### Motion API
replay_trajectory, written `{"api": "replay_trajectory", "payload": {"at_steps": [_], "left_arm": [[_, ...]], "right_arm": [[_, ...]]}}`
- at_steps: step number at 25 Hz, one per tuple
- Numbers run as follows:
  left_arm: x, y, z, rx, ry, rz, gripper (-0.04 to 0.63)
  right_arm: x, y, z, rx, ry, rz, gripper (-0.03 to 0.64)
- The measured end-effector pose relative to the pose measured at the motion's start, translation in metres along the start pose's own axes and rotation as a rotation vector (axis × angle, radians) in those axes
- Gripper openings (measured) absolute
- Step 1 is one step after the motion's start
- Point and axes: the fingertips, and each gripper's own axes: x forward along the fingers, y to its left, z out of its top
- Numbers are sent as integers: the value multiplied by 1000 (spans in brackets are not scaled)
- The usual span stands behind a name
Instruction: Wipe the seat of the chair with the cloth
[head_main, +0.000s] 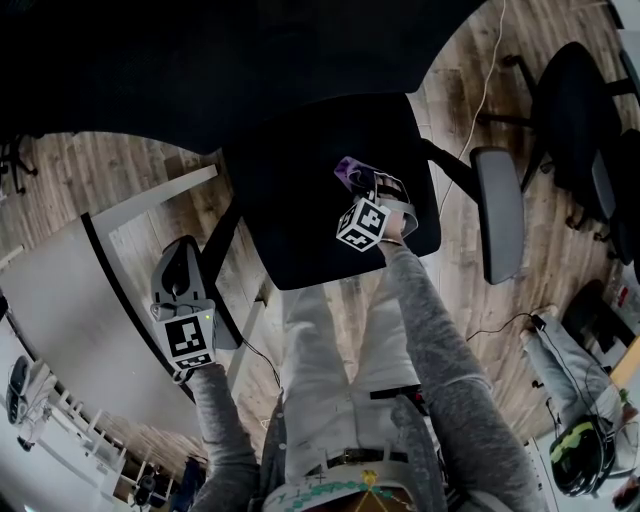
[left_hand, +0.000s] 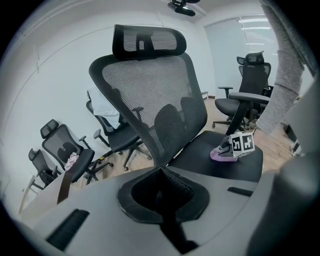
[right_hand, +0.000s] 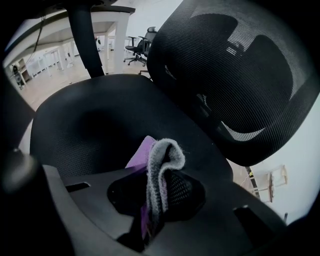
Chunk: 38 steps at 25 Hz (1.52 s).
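The black office chair's seat (head_main: 300, 200) lies below me, with its mesh backrest (left_hand: 150, 95) upright behind it. My right gripper (head_main: 372, 186) hovers over the right part of the seat (right_hand: 95, 120), low and close to it. It is shut on a grey and purple cloth (right_hand: 161, 162), which folds up out of the jaws. The purple cloth (head_main: 350, 171) sticks out ahead of the marker cube and rests on the seat (left_hand: 200, 150) as a small heap (left_hand: 221, 154). My left gripper (head_main: 179, 255) hangs left of the chair, off the seat, its jaws shut with nothing between them.
A white desk (head_main: 60, 300) curves along the left. The chair's grey right armrest (head_main: 498, 210) juts out beside the seat. Other black chairs (head_main: 575, 110) stand at the top right. A white cable (head_main: 487, 80) crosses the wooden floor. A bag with a headset (head_main: 580, 455) lies at the bottom right.
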Motion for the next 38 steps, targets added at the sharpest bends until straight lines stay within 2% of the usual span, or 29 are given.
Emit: {"api": "replay_trajectory", "payload": {"at_steps": [21,38], "left_arm": [[1,0,-2,26,10,11,-2],[4,0,-1,46,22,18,-2]], "right_arm": [[-16,-28,-39,84,40,-82,51],[-25,-42,-61,115,72,-106,51]]}}
